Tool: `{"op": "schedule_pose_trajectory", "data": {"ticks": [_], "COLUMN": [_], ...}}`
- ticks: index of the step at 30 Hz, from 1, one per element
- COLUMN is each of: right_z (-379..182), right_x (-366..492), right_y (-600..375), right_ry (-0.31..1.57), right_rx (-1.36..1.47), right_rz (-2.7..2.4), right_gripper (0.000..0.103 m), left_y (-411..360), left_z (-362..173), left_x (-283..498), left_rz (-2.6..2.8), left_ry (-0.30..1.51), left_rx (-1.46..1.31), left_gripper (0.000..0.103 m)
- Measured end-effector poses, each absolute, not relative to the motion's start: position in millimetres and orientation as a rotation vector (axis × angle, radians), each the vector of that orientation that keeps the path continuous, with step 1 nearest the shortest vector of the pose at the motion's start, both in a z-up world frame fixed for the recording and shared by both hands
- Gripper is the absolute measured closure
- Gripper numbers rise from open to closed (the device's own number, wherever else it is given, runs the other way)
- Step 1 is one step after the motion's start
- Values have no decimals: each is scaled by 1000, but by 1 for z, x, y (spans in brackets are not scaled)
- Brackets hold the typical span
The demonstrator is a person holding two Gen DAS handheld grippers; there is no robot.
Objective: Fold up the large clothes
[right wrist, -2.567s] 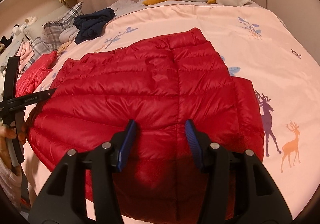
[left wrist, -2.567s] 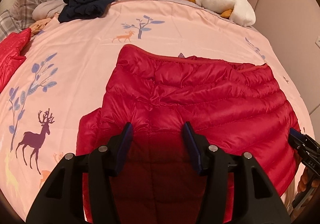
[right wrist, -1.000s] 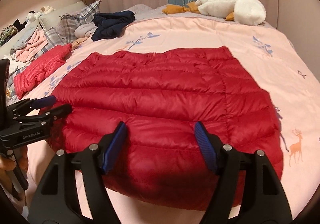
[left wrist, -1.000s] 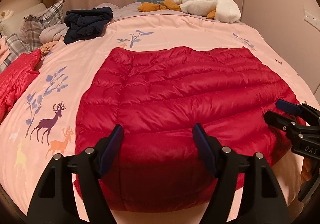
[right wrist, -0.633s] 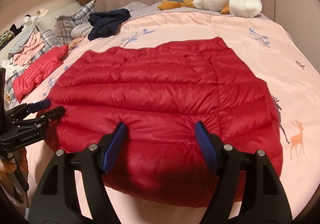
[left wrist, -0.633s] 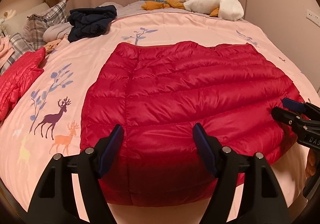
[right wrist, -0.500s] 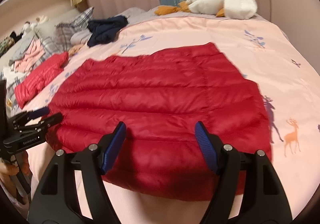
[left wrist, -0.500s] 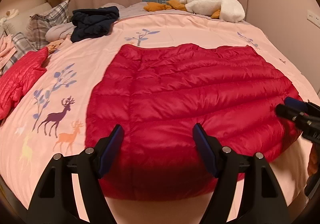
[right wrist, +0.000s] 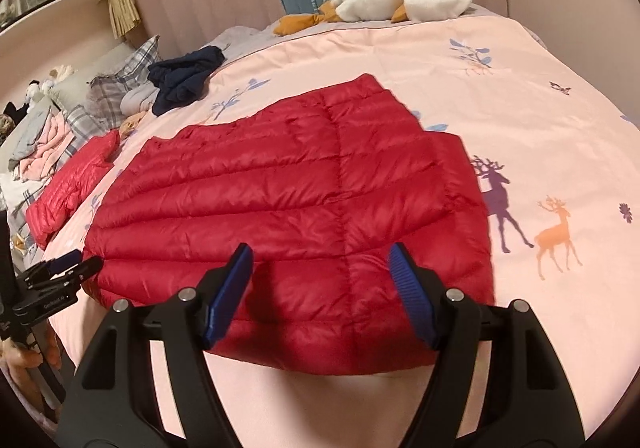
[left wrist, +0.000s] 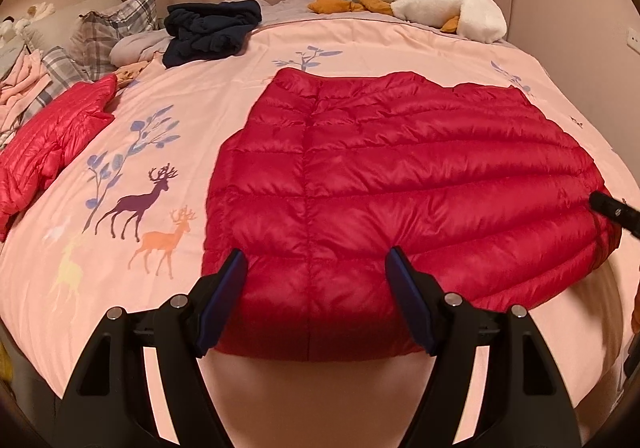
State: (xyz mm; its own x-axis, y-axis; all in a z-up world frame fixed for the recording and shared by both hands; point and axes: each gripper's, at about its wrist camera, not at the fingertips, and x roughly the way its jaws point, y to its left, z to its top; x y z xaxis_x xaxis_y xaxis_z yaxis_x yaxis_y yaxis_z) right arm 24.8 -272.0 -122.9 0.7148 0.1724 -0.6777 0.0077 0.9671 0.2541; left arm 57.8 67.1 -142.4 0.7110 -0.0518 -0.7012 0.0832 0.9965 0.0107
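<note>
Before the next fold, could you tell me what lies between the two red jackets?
Only bare pink bedspread with deer and leaf prints separates the big red jacket from the smaller red jacket, per the left wrist view.

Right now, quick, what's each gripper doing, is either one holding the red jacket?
Left gripper: jaws open, holding nothing, above the red puffer jacket.
Right gripper: jaws open, holding nothing, above the same jacket.
</note>
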Motion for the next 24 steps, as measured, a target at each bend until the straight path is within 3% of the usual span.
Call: {"op": "schedule_pose_trajectory", "data": {"ticks": [24], "right_z": [-132], "right_x": [22], "right_y": [-301], "right_ry": [803], "right_rx": [322], "right_rz": [53], "right_gripper": [33], "left_y": [90], "left_z": [-155], "left_x": [56], "left_rz": [-56], "left_ry": [819], "left_rx": [0], "left_gripper": [30]}}
